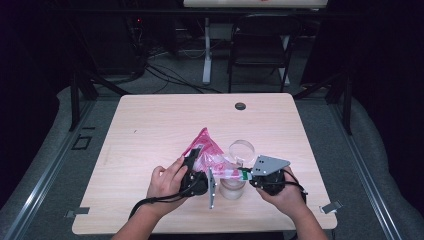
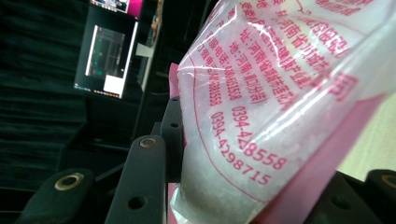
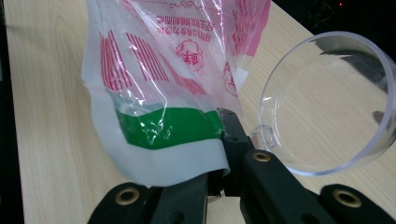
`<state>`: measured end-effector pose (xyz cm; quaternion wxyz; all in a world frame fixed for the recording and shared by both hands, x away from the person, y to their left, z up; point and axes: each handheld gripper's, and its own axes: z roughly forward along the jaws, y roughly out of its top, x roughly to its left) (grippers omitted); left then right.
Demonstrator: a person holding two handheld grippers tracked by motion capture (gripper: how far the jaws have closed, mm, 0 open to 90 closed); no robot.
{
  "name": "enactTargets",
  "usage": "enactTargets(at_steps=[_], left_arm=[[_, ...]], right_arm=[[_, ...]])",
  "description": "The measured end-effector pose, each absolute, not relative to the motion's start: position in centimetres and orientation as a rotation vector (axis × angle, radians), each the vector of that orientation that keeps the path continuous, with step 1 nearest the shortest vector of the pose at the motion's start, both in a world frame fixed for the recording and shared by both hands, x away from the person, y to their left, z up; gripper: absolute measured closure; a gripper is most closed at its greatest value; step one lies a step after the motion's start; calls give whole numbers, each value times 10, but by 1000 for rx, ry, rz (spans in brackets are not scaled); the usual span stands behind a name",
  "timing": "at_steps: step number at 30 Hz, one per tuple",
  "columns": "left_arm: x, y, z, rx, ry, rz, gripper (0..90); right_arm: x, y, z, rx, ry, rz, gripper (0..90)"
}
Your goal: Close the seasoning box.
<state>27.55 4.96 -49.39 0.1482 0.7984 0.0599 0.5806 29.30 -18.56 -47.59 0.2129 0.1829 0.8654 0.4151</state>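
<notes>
Both grippers have hold of the same thing: a soft pink-and-white printed plastic bag (image 1: pixel 207 152) of white granules, held up just above the table's near half. The left gripper (image 1: pixel 196 160) has its jaws partway closed around the full, bulging body of the bag (image 2: pixel 261 116), pressing it from both sides. The right gripper (image 1: pixel 243 174) has its jaws shut tight on the flat sealed edge of the bag (image 3: pixel 159 126), where a green band runs across the white seam.

Beside and partly under the bag stands a clear round plastic jar (image 1: pixel 233 187), and beyond it lies a clear round plastic lid (image 1: pixel 242 149) (I take it for the jar's lid, though I cannot be sure). The bag's mouth is turned towards the jar, so my guess is that pouring is the job. Whether the bag is already torn open I cannot tell, and I see no granules falling; the jar looks faintly clouded inside, but whether anything lies in it I cannot say. So the gripping is done, the emptying seems largely to come.

The pale wooden tabletop (image 1: pixel 150 130) carries little else but a small black disc (image 1: pixel 240 106) near the far edge. Beyond it the room is dim: a black folding chair (image 1: pixel 260 45), loose cables on a grey floor, and a lit monitor (image 2: pixel 109 58) in the left gripper view.
</notes>
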Motion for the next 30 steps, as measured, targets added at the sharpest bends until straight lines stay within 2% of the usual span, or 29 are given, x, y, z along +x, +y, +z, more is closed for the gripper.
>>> enactTargets(at_steps=[10, 30], left_arm=[[275, 52, -500, 2296, 276, 1596, 669], [276, 56, -509, 2299, 365, 1510, 677]], right_arm=[[291, -183, -475, 505, 2386, 1152, 899], [290, -181, -472, 496, 2384, 1195, 885]])
